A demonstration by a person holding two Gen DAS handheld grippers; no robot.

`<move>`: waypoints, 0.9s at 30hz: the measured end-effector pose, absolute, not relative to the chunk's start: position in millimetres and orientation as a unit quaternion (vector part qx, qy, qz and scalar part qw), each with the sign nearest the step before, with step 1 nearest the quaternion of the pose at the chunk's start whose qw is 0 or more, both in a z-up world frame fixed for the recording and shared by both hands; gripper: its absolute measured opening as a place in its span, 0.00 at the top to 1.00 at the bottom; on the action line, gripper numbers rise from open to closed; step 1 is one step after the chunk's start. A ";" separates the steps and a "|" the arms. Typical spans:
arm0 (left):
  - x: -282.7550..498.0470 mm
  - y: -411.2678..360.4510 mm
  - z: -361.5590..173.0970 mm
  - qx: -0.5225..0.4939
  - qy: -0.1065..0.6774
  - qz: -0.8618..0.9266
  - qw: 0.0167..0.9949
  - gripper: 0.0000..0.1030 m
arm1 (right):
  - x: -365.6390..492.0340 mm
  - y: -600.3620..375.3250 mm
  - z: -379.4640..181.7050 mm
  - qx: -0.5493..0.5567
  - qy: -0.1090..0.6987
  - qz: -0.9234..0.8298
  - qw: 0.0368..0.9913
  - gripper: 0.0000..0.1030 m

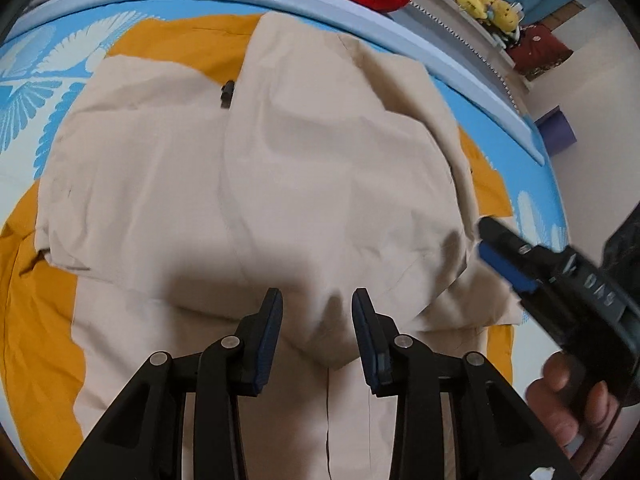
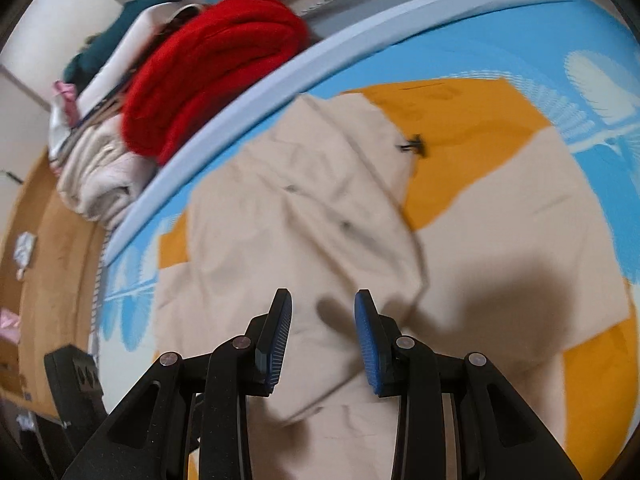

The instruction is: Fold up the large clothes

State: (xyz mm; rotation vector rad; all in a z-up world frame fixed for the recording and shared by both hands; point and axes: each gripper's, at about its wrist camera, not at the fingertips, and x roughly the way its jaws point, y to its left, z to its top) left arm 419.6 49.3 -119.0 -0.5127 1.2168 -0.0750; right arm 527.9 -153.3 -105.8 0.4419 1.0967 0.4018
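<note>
A large beige cloth jacket with orange lining (image 1: 256, 168) lies spread and partly folded on the blue bed sheet with white feather print (image 1: 36, 76). The left gripper (image 1: 316, 312) tilts steeply down over the jacket's lower middle, jaws apart with nothing pinched between the blue pads. The right gripper (image 2: 322, 312) angles down over the jacket's side, likewise unclenched; a hand (image 1: 568, 404) wraps its handle. A folded red knit garment (image 2: 212, 68) sits beyond the mattress edge (atop a pile of other clothes).
</note>
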 end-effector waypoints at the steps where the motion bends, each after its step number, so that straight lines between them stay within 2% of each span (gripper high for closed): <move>1: 421.0 49.8 -122.9 -0.237 0.570 -0.033 0.786 0.70 | 528.2 -151.3 -108.5 0.206 0.519 0.193 0.807 0.67; 5: 422.6 58.1 -133.3 -0.253 0.586 -0.013 0.769 0.72 | 530.6 -144.0 -145.1 0.164 0.589 0.145 0.778 0.67; 8: 419.2 63.0 -118.3 -0.245 0.571 -0.012 0.784 0.73 | 531.3 -150.7 -145.0 0.173 0.593 0.118 0.777 0.67; 12: 414.3 68.4 -94.0 -0.237 0.543 -0.006 0.806 0.73 | 523.5 -151.8 -87.6 0.159 0.499 0.137 0.841 0.67; 17: 402.9 71.8 -66.1 -0.218 0.518 -0.014 0.827 0.80 | 494.4 -149.6 -16.3 0.136 0.372 0.172 0.902 0.67; 23: 369.6 98.7 -9.4 -0.208 0.468 -0.036 0.858 0.84 | 450.5 -158.7 49.7 0.132 0.288 0.210 0.925 0.67; 25: 351.6 107.4 9.0 -0.193 0.445 -0.039 0.874 0.88 | 429.8 -165.3 76.2 0.121 0.260 0.222 0.932 0.68; 27: 329.1 116.9 26.8 -0.178 0.421 -0.042 0.888 0.88 | 403.3 -169.7 104.5 0.110 0.231 0.239 0.937 0.76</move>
